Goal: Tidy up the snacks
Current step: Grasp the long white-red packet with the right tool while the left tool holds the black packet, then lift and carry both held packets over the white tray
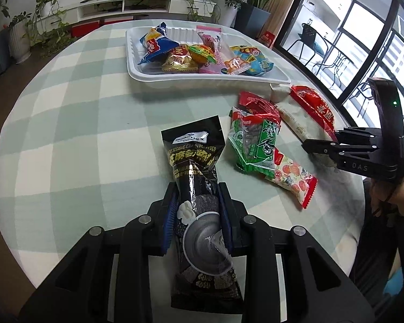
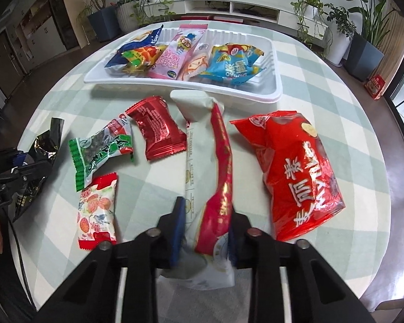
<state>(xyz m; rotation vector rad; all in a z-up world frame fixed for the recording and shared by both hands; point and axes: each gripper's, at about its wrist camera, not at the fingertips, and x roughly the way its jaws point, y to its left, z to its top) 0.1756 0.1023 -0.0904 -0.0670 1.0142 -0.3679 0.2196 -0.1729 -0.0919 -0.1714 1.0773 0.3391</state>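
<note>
Left claw (image 1: 198, 220): closed on black sesame-powder pouch (image 1: 199, 188), blue pads pressing both sides at mid-length; pouch top sticks out fwd over the desk (image 1: 67, 134), bottom end hangs back toward the camera.
Right claw (image 2: 206, 228): jaws narrow, clamped on long white/red snack stick pack (image 2: 215, 161); pack squeezed betw. blue pads near its lower end, rest runs fwd along the desk toward the tray.
Person: hand (image 1: 390, 191) seen behind the right claw in left-wrist view.
Near right claw: big red candy bag (image 2: 296, 172) just right of the stick pack, lying on the cloth; red/white peach-print packet (image 2: 98, 210) to the left.
Further left: green seed packet (image 2: 102, 150) above the peach one, ends overlapping in left-wrist view; dark red foil packet (image 2: 156, 129) beside it, close to the stick pack.
Tray (image 2: 269, 91): white plastic, rectangular, far side of the desk, past all loose snacks; its near rim just beyond the stick pack's tip.
In tray: blue packet (image 2: 234, 64) at right, pink packet (image 2: 175, 56) mid, orange/green packet (image 2: 140, 53) and dark blue packet (image 2: 126, 51) at left, piled touching.
Desk: round, green/white check cloth.
Bkgd: potted plants (image 2: 369, 27), low white cabinet (image 2: 229, 5), window wall in left-wrist view.
</note>
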